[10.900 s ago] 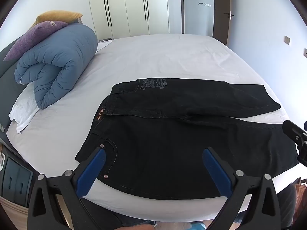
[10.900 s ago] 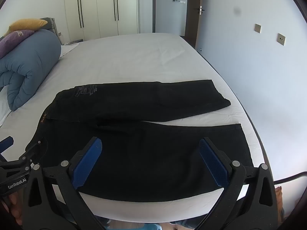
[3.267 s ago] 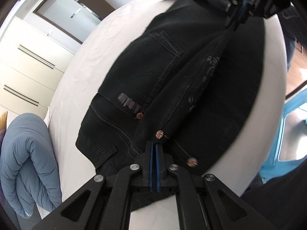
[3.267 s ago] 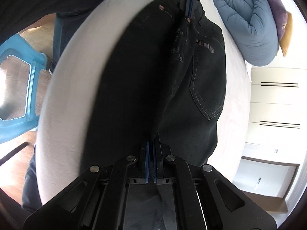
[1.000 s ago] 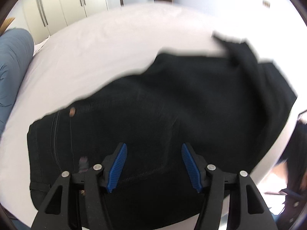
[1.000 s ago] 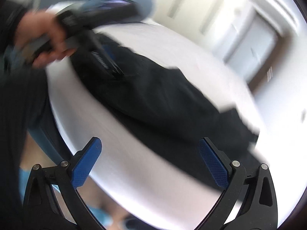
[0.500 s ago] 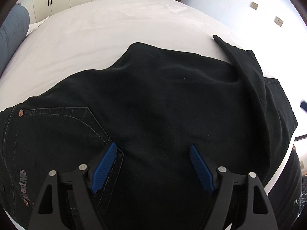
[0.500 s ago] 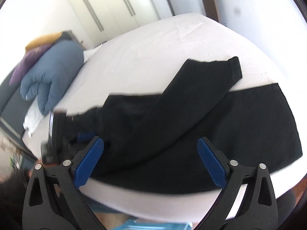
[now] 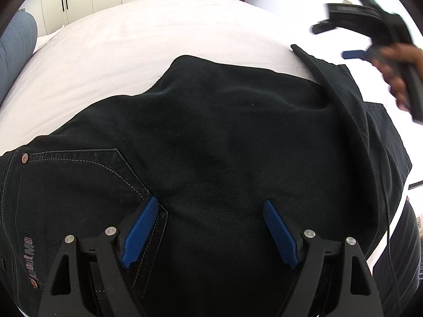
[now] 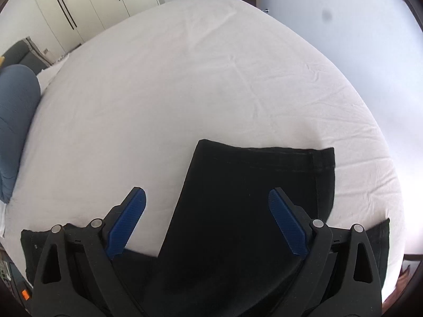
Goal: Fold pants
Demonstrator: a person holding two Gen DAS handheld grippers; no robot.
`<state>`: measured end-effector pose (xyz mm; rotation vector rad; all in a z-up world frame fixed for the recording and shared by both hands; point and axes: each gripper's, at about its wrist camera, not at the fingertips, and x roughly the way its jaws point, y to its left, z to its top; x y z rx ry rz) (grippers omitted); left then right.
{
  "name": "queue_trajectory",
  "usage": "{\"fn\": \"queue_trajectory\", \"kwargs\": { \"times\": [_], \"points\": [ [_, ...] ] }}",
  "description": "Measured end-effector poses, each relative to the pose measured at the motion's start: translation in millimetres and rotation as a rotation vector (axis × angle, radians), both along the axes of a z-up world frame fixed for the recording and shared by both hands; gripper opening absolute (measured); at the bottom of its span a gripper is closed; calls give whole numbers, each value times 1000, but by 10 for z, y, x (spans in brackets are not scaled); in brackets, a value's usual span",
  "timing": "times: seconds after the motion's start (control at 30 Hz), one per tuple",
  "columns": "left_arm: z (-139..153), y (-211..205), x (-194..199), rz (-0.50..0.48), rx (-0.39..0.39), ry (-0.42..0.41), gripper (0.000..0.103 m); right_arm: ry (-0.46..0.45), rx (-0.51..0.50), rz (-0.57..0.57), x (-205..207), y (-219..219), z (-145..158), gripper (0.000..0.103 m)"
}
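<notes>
Black jeans (image 9: 224,142) lie on the white bed (image 9: 148,34), folded lengthwise with one leg laid askew over the other. The back pocket and the waist label show at the left in the left wrist view. My left gripper (image 9: 208,227) is open and empty, low over the seat area by the pocket corner. My right gripper (image 10: 208,216) is open and empty above the upper leg's hem end (image 10: 264,174). It also shows, blurred, in the left wrist view (image 9: 370,42), held in a hand over the leg ends.
A rolled blue duvet (image 10: 13,121) lies at the bed's left side. White wardrobes (image 10: 87,2) and a door stand beyond the bed. A wall (image 10: 357,26) runs close along the bed's right edge.
Both grippers have let go of the jeans and opened. The right gripper has swung over to the leg hems and come into the left wrist view. The left gripper barely moved.
</notes>
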<state>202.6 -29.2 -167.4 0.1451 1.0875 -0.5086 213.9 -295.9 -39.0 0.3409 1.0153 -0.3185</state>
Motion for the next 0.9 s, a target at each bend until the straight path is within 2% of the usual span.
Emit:
{"fn": "queue_trajectory", "kwargs": {
  "times": [0.13,0.27,0.33,0.4,0.43,0.47,0.5,0.53,0.57,0.6,0.67,0.77,0.9],
  "points": [
    [2,17,-2,-4,-4,-2,82,91,-27,-5,320,102,-228,95],
    [-2,24,-4,-5,-5,-4,82,227,-152,-27,586,177,-528,95],
    [-1,31,-9,-4,-5,-4,82,250,-117,-64,621,85,-663,94],
    [-3,42,-10,-5,-5,-4,82,222,-87,-88,585,27,-702,89],
    [-2,29,-11,-5,-4,-4,82,206,-90,-88,570,14,-682,73],
    [-3,36,-14,-6,-3,-5,82,195,-103,-74,564,13,-648,52],
    [-4,41,-17,-6,-3,-5,82,187,-108,-63,553,3,-609,40],
    [-7,46,-20,-6,-3,-6,82,174,-94,-54,546,-32,-571,22],
    [-7,54,-24,-5,-2,-7,82,161,-61,-50,535,-74,-543,15],
    [-8,49,-25,-4,-2,-7,83,135,-15,-51,503,-126,-500,11],
    [-15,41,-27,-1,-1,-7,83,89,1,-57,404,-191,-394,5],
    [-14,15,-36,-2,5,-6,83,-8,42,-70,158,-328,-193,3],
    [-8,-29,-22,-1,13,-3,83,-163,114,-134,-387,-535,123,3]
  ]
}}
